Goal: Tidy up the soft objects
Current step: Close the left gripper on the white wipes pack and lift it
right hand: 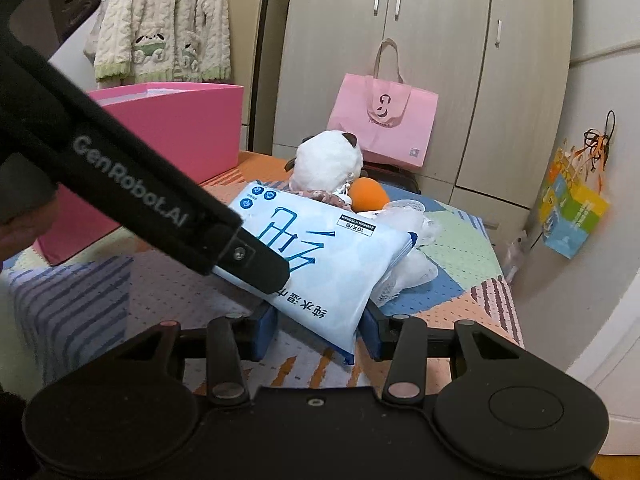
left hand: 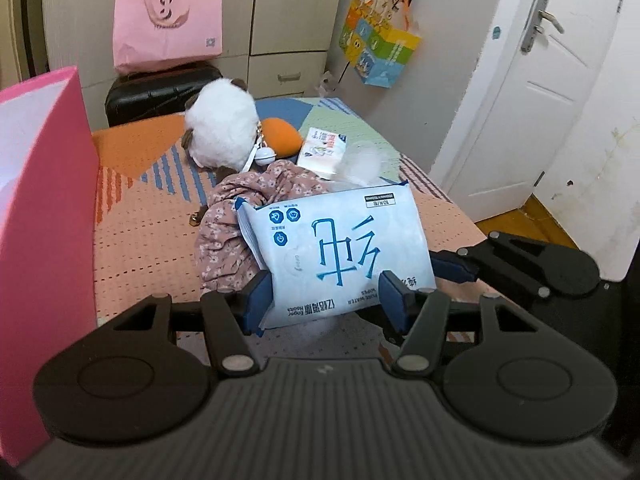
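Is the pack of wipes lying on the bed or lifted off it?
Lifted: the pack of wipes hangs tilted above the bed, pinched between both grippers' jaws.

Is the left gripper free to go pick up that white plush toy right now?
Probably not: the left gripper is clamped on the wet wipes pack, as is the right gripper. The white plush toy lies beyond, behind the floral cloth.

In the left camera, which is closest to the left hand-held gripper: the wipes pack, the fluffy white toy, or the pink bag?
1. Wipes pack, between the left hand-held gripper's fingers.
2. Fluffy white toy, mid-bed.
3. Pink bag, far back on the black stool.
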`<action>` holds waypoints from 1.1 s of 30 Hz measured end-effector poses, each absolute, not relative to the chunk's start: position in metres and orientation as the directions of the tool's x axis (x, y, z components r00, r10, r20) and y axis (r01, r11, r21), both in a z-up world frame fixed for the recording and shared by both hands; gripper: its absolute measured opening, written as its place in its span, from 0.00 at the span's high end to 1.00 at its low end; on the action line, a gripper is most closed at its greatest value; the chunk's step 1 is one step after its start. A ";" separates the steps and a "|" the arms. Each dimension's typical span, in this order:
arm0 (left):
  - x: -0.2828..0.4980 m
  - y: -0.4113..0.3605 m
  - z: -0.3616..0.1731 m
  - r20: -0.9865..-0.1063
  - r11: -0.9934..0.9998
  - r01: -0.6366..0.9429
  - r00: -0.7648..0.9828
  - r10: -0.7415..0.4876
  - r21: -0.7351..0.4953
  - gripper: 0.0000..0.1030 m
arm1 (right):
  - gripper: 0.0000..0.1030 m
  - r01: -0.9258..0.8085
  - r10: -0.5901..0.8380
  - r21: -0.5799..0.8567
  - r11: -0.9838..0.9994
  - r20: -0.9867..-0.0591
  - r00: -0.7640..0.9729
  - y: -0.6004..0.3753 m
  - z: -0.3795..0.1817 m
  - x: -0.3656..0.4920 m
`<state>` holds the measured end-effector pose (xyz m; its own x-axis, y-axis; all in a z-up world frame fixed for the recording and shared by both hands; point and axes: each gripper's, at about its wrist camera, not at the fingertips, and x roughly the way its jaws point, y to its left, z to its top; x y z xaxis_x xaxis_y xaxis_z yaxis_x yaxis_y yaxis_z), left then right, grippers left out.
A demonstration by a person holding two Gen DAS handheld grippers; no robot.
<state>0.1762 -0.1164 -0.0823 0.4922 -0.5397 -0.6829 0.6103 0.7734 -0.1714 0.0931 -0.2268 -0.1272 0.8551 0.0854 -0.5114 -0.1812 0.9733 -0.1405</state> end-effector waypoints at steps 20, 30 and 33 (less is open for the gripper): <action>0.116 -0.082 -0.040 -0.704 0.763 0.631 0.478 -0.525 -0.140 0.42 | 0.47 -0.218 0.113 -0.106 0.970 -0.599 0.793 -0.191 -0.076 0.047; 0.102 -0.032 -0.015 -0.732 0.792 0.567 0.437 -0.523 -0.228 0.43 | 0.47 -0.319 0.152 -0.177 0.931 -0.608 0.779 -0.147 -0.046 0.025; 0.099 -0.016 -0.007 -0.739 0.803 0.550 0.439 -0.511 -0.229 0.43 | 0.47 -0.352 0.174 -0.186 0.917 -0.608 0.774 -0.132 -0.036 0.022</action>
<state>0.0987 -0.0161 -0.0070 0.4388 -0.5107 -0.7394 0.5496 0.8035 -0.2288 0.0221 -0.1324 -0.0357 0.7743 0.1741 -0.6084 -0.3522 0.9173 -0.1858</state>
